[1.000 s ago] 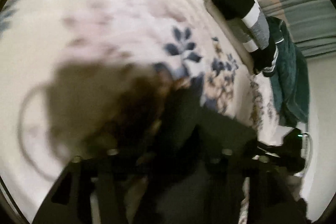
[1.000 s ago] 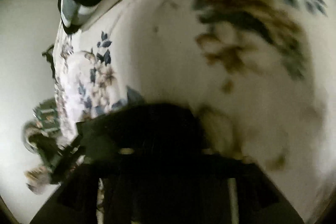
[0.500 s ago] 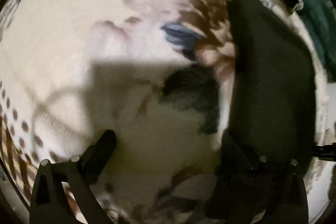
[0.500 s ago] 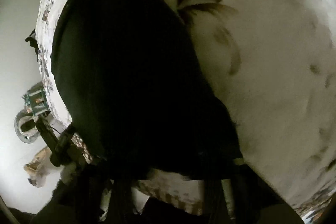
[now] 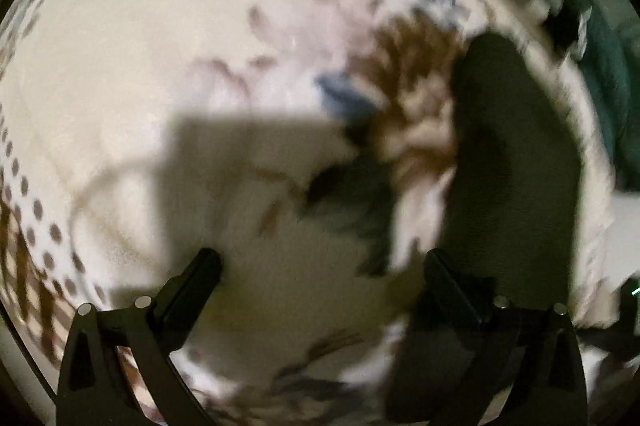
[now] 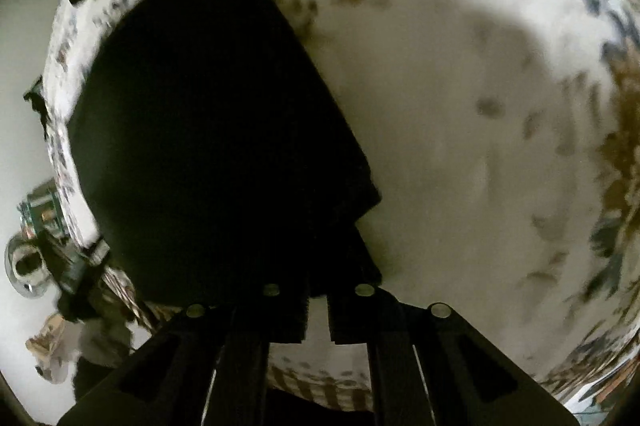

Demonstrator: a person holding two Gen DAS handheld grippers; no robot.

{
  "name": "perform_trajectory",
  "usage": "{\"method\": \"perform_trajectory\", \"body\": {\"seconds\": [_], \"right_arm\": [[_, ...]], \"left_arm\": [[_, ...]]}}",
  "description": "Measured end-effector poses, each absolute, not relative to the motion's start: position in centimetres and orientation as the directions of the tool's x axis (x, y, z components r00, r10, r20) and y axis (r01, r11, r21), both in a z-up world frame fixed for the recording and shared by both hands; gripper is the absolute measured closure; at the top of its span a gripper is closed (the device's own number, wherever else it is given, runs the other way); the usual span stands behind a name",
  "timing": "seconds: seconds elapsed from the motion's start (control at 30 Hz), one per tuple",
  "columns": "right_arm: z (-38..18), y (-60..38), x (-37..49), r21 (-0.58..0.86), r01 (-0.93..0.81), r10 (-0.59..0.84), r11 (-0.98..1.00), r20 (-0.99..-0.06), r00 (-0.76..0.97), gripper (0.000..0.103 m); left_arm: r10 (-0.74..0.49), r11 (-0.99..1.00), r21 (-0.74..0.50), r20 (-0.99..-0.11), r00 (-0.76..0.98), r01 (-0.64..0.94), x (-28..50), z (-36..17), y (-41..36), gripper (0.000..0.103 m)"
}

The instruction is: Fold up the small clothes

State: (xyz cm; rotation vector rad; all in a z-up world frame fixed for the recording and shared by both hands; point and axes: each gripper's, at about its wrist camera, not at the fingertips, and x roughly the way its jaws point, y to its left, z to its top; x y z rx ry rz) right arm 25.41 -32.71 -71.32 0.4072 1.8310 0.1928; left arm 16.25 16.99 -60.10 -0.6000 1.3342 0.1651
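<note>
Left tongs (image 5: 320,266) now gape released over the bed (image 5: 160,66), while right tongs (image 6: 318,310) have clenched on the black garment's (image 6: 208,130) lower corner, readying a fold.

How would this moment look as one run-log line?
left gripper: open, empty | right gripper: shut on black garment corner | surface: floral bedspread

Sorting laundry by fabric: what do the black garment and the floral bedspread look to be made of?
Black garment: matte, soft cloth, probably cotton knit; it shows no sheen and lies flat. Floral bedspread: plush, fleece-like fabric, judging by its fuzzy printed surface, though blur leaves that uncertain.
</note>
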Motion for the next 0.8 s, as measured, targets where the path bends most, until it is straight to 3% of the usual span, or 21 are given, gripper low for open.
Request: {"method": "perform_trajectory", "body": {"seconds": [0.1,0.17,0.2,0.23,0.43,0.47,0.5,0.7,0.8], "right_arm": [[-72.3,-33.6,25.1,0.403,0.241,0.46,0.883,-0.845,-0.273,0.085],[-72.1,-34.7,25.4,0.435,0.283,0.503,0.855,-0.828,-0.247,0.062],[-71.8,-35.4,25.6,0.441,0.307,0.512,0.844,-0.832,-0.213,0.039],[-71.8,-35.9,25.7,0.447,0.325,0.519,0.833,-0.835,-0.184,0.036],[-74.9,-35.3,26.9,0.555,0.333,0.61,0.762,-0.787,-0.086,0.038],[-74.9,-35.5,26.7,0.57,0.33,0.62,0.752,-0.783,-0.059,0.049],[-74.8,-34.9,26.7,0.592,0.324,0.636,0.738,-0.77,-0.044,0.086],[-73.5,-34.8,25.8,0.596,0.279,0.625,0.753,-0.78,-0.024,0.084],[-75.0,-35.4,26.6,0.62,0.32,0.67,0.716,-0.74,-0.067,0.048]], "left_arm": [[-0.321,0.77,-0.452,-0.884,0.34,-0.45,17.0,-58.9,17.3,0.0],[-0.349,0.772,-0.478,-0.87,0.348,-0.42,17.9,-58.8,16.7,0.0],[-0.359,0.776,-0.485,-0.865,0.35,-0.403,18.1,-59.1,16.3,0.0],[-0.37,0.781,-0.494,-0.859,0.353,-0.383,18.6,-59.0,15.6,0.0],[-0.405,0.797,-0.504,-0.854,0.326,-0.333,20.1,-60.1,13.3,0.0],[-0.405,0.798,-0.502,-0.856,0.321,-0.332,20.5,-60.4,13.1,0.0],[-0.404,0.799,-0.5,-0.858,0.319,-0.333,20.9,-60.4,12.8,0.0],[-0.433,0.785,-0.533,-0.837,0.334,-0.317,19.9,-60.4,13.5,0.0],[-0.468,0.763,-0.571,-0.811,0.35,-0.303,20.3,-60.4,13.2,0.0]]}}
